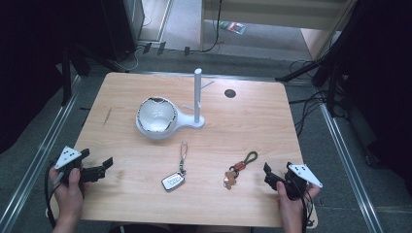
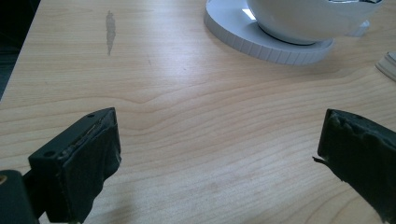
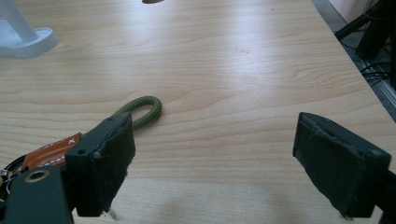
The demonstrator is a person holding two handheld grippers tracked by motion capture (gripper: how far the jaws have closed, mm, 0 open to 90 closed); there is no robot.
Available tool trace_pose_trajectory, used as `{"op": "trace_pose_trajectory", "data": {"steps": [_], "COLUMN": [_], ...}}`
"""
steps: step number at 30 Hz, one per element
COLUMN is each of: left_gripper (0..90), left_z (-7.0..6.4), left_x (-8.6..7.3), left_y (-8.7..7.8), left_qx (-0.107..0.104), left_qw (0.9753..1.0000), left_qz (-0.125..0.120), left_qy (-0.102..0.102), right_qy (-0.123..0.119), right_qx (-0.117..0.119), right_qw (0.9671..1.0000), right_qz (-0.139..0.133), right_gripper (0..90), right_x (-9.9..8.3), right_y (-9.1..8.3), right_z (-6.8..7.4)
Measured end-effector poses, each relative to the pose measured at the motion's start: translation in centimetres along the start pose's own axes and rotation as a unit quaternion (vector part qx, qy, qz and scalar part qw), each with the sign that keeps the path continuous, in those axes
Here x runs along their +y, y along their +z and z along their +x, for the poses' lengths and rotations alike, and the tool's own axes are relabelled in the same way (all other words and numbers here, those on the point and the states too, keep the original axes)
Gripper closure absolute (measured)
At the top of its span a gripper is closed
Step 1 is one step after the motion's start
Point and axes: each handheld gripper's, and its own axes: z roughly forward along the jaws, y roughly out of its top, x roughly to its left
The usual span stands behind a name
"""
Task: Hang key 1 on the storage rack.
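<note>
A silver car key fob [image 1: 173, 180] on a clip strap lies near the table's front middle. To its right lies a keychain [image 1: 238, 170] with a green cord loop [image 3: 142, 109] and a brown leather tab [image 3: 49, 151]. A white stand [image 1: 198, 97] with an upright post and pegs rises behind them, and a white bowl [image 1: 156, 115] sits on its round base [image 2: 271, 44]. My left gripper [image 1: 99, 160] [image 2: 217, 135] is open over bare wood at the front left. Just right of the keychain, my right gripper [image 1: 278, 170] [image 3: 212, 135] is open, with nothing between its jaws.
The wooden table [image 1: 252, 126] has a dark round spot [image 1: 230, 93] at the back and a grey smear [image 2: 110, 30] at the left. Cables and dark stands crowd the floor around it. A hand holds each gripper at the table's front edge.
</note>
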Motion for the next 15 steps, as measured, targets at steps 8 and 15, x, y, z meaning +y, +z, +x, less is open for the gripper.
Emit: {"op": "trace_pose_trajectory", "data": {"steps": [8, 15], "left_gripper": [0.0, 0.0], "left_z": [0.22, 0.18], "left_x": [0.13, 0.30], "left_y": [0.20, 0.47], "left_qx": [0.002, 0.002], "left_qw": [1.0000, 0.9999], "left_qz": [0.001, 0.010], "left_qy": [-0.006, 0.002], "right_qy": [-0.003, -0.025], "right_qx": [-0.005, -0.010], "right_qw": [1.0000, 0.9994], "right_qz": [0.005, 0.021], "right_gripper": [13.2, 13.3], "right_x": [0.11, 0.19], "right_y": [0.23, 0.56], "right_z": [0.08, 0.66]}}
